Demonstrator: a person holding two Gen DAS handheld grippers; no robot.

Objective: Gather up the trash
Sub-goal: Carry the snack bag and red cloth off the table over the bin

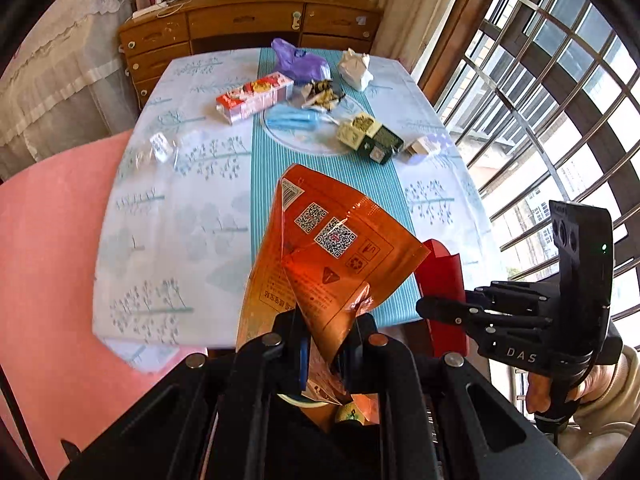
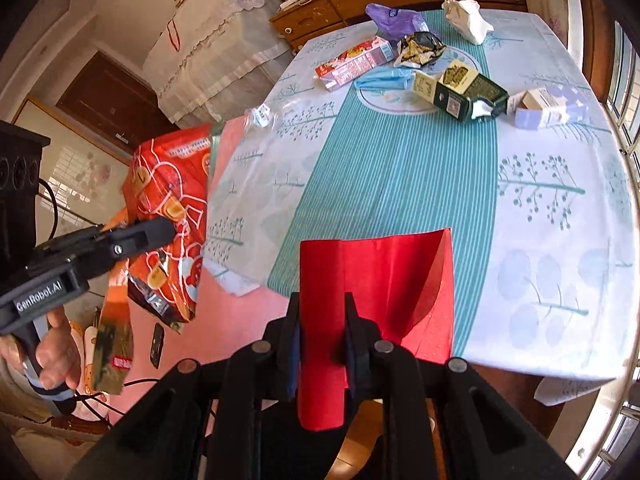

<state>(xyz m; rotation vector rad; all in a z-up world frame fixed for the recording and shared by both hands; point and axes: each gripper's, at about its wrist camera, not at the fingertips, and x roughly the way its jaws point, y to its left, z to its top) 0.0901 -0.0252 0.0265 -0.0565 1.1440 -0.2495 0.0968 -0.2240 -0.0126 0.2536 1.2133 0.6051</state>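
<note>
In the left wrist view my left gripper is shut on the lower corner of a crinkled orange snack bag, held above the table's near edge. My right gripper is shut on a folded red paper, also over the near edge. Each gripper appears in the other's view: the right gripper at the right, the left gripper at the left with the snack bag. More trash lies at the far end: a pink carton, a purple bag, crumpled white paper and a dark green box.
The table wears a pale blue cloth with a teal striped runner. A blue glove, a small lavender box and a clear wrapper also lie on it. A wooden dresser stands behind; window bars are on the right.
</note>
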